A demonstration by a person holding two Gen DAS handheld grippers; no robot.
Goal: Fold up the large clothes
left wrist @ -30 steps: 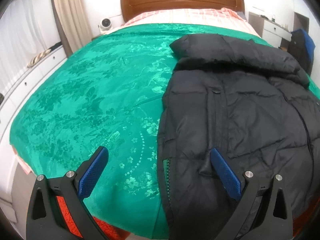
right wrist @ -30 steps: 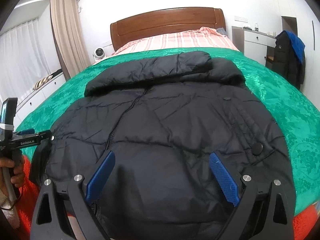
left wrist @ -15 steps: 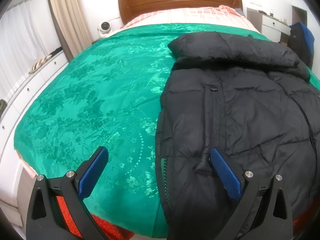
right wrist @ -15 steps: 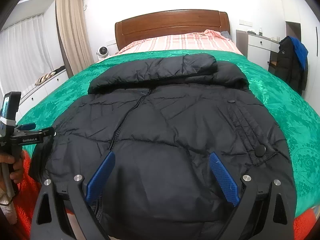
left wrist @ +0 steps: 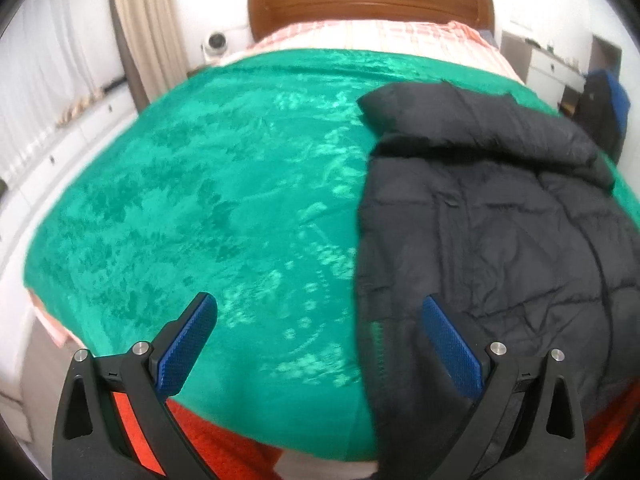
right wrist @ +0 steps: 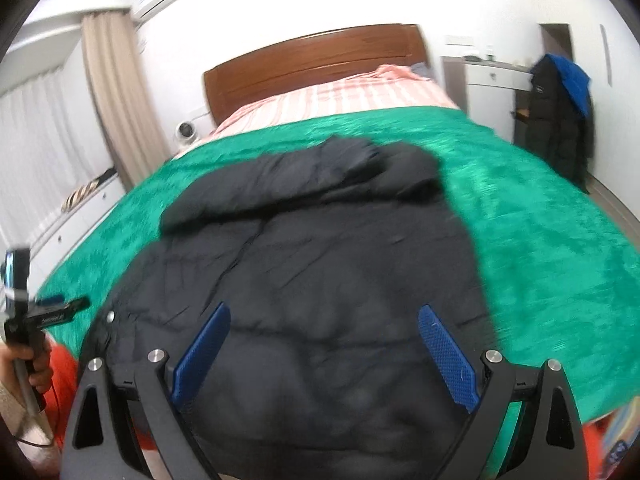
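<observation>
Lying flat on the green bedspread (left wrist: 208, 184), the black puffer jacket (right wrist: 320, 280) covers the near right part of the bed, with its folded hood toward the wooden headboard (right wrist: 316, 60) and its hem hanging over the foot edge. Left gripper (left wrist: 320, 340): blue pads spread wide, nothing between them; the left pad is over bare bedspread, the right pad over the jacket's left edge. Right gripper (right wrist: 324, 352): pads likewise spread wide and empty, above the jacket's lower middle. In the right wrist view, the person's hand (right wrist: 24, 364) grips the left tool's handle at the far left. A dark coat (right wrist: 560, 120) hangs beside the white cabinet (right wrist: 488, 84).
</observation>
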